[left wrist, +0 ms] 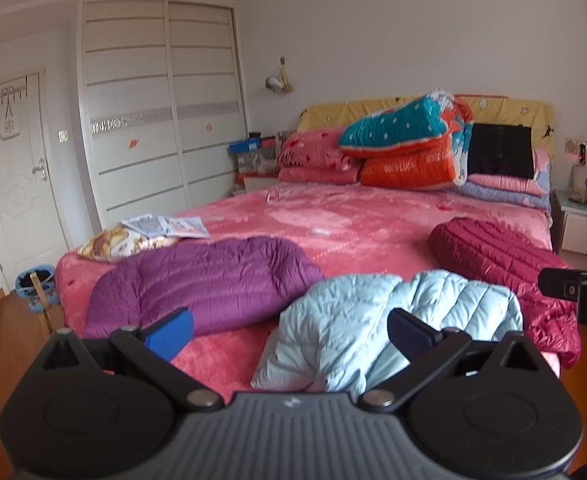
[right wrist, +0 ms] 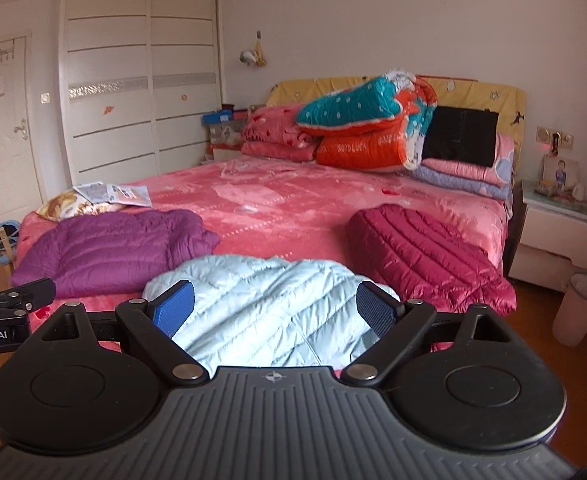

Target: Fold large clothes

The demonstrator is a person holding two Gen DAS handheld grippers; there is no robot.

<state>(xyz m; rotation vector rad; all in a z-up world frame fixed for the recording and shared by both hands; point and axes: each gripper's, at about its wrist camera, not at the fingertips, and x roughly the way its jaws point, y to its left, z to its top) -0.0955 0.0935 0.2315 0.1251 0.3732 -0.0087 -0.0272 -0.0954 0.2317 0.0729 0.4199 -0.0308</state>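
Observation:
A crumpled light blue down jacket (left wrist: 377, 320) (right wrist: 269, 304) lies at the near edge of the pink bed (left wrist: 333, 228) (right wrist: 293, 204). A purple down jacket (left wrist: 201, 280) (right wrist: 109, 248) lies to its left and a dark red down jacket (left wrist: 505, 256) (right wrist: 421, 248) to its right. My left gripper (left wrist: 289, 332) hovers open in front of the blue jacket, holding nothing. Open as well, my right gripper (right wrist: 275, 308) hangs just before the same jacket with nothing between its fingers. Each gripper's tip shows at the edge of the other's view.
Folded quilts and pillows (left wrist: 409, 144) (right wrist: 373, 128) are stacked at the headboard. A patterned pillow with leaflets (left wrist: 141, 234) (right wrist: 93, 200) lies at the bed's left corner. A white wardrobe (left wrist: 153, 112), a door (left wrist: 9, 184), a nightstand (right wrist: 561, 232) and a pink bin (right wrist: 581, 308) surround the bed.

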